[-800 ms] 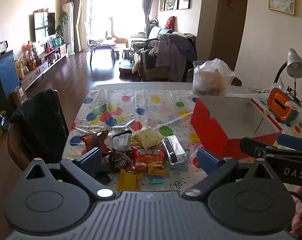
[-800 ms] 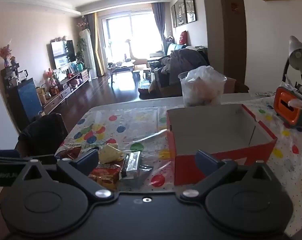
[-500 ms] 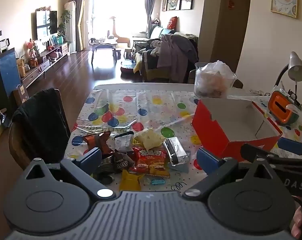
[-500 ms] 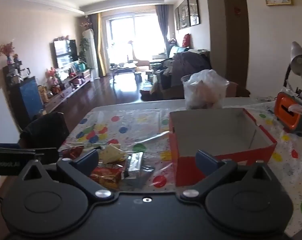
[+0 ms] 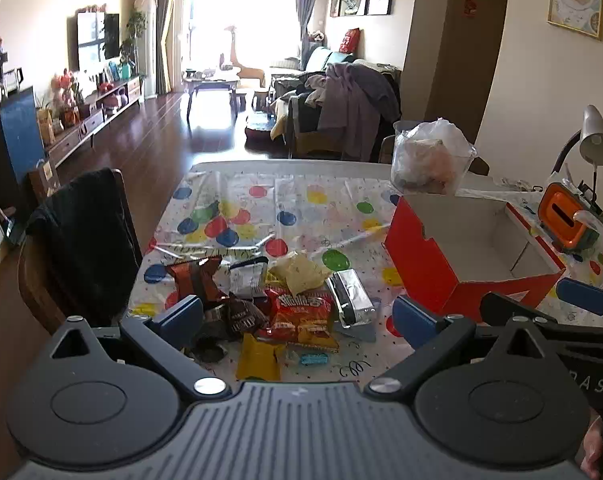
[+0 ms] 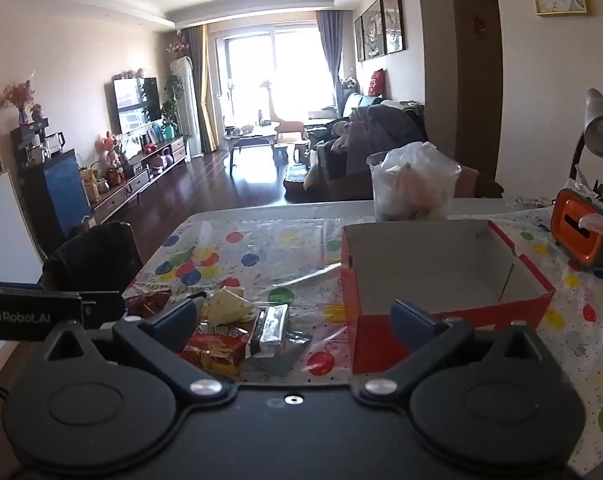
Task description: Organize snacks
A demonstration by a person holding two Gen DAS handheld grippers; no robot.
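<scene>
A pile of snack packets lies on the polka-dot tablecloth: a red chips bag (image 5: 301,312), a silver foil pack (image 5: 351,298), a yellow packet (image 5: 297,270), dark chocolate packets (image 5: 241,314) and a brown-red packet (image 5: 193,276). An open red cardboard box (image 5: 433,276) with a white, empty inside stands to their right; it also shows in the right wrist view (image 6: 441,272). My left gripper (image 5: 297,318) is open, held above the near edge of the pile. My right gripper (image 6: 297,320) is open, between the red chips bag (image 6: 217,344), the foil pack (image 6: 271,324) and the box.
A clear tub lined with a plastic bag (image 5: 431,160) stands behind the box. An orange device (image 5: 565,220) and a desk lamp (image 5: 597,140) stand at the right. A chair draped in black cloth (image 5: 85,232) stands at the table's left edge.
Both grippers have drawn back and risen slightly, so the table looks a little farther away. Both stay open and empty. The snacks and box have not moved.
</scene>
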